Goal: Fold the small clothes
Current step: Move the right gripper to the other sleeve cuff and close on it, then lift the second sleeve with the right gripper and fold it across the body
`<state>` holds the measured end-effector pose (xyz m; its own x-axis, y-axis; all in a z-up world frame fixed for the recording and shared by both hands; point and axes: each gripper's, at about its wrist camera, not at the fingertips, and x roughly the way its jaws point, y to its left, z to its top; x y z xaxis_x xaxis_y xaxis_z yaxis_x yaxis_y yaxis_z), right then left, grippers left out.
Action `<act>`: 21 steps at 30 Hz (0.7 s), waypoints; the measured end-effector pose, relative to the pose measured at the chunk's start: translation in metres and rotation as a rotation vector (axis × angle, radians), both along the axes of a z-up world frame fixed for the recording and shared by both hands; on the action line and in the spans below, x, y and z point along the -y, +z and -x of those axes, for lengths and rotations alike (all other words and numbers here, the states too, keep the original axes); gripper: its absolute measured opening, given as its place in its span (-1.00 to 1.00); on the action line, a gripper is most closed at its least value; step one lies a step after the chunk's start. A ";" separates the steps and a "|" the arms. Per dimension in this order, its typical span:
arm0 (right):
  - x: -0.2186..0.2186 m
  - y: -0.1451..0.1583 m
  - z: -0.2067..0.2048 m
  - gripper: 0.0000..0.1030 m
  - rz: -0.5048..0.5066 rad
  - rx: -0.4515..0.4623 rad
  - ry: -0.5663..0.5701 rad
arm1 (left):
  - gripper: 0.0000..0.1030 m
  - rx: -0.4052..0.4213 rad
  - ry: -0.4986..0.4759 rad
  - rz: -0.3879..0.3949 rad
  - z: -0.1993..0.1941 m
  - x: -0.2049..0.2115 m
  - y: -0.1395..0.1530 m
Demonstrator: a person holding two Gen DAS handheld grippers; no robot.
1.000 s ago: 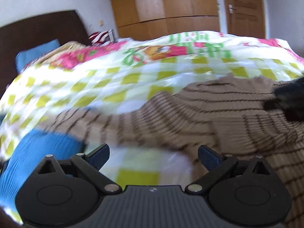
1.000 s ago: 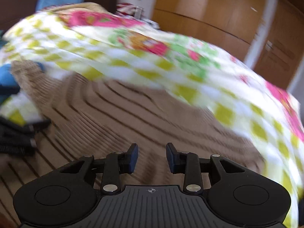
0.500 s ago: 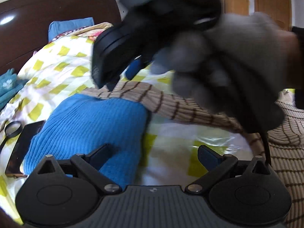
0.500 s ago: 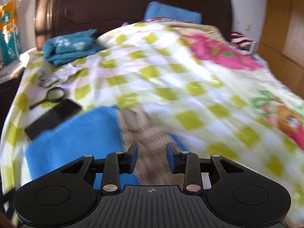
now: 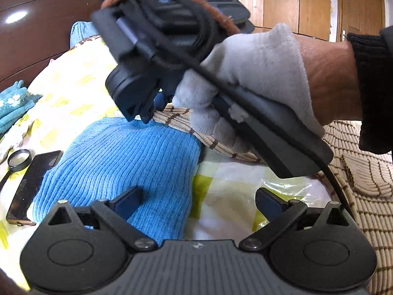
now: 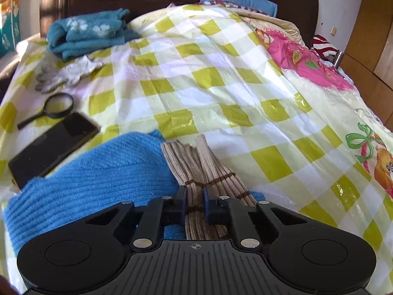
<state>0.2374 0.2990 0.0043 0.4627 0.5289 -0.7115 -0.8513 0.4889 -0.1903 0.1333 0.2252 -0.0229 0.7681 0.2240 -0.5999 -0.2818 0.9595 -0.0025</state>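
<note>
While the left tool [image 5: 196, 200] gapes empty over the blue sweater [image 5: 122, 167], the right tool [image 6: 194, 204], just closing, pinches the striped beige sweater [image 6: 196, 172]

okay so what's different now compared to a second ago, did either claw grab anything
The right claw swung from the tan sweater's body across to its cuff, which lies on the blue knit, and its jaws have just been closing on that cuff. The left claw stayed open and empty. Phone and magnifying glass look unmoved.
</note>
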 end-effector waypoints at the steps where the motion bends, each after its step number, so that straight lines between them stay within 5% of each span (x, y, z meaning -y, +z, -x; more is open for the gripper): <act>1: 0.002 0.002 -0.002 -0.79 -0.010 -0.015 -0.007 | 1.00 0.002 0.001 0.004 -0.001 -0.001 0.000; 10: -0.020 -0.010 0.005 -0.29 0.015 -0.011 0.068 | 1.00 0.012 0.011 0.030 -0.001 -0.014 -0.004; 13: -0.027 -0.017 0.001 -0.60 0.045 0.036 -0.010 | 1.00 0.011 0.022 0.044 0.000 -0.019 -0.003; 14: -0.025 -0.017 -0.004 -0.87 0.038 0.017 -0.049 | 1.00 0.013 0.022 0.049 0.001 -0.019 -0.002; 21: 0.052 0.058 -0.016 -0.88 -0.216 -0.069 -0.176 | 1.00 0.067 -0.012 0.042 0.001 -0.003 0.021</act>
<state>0.2536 0.2466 0.0621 0.5151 0.5873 -0.6243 -0.7570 0.6534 -0.0099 0.1318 0.2282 -0.0018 0.8093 0.1900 -0.5557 -0.2678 0.9615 -0.0612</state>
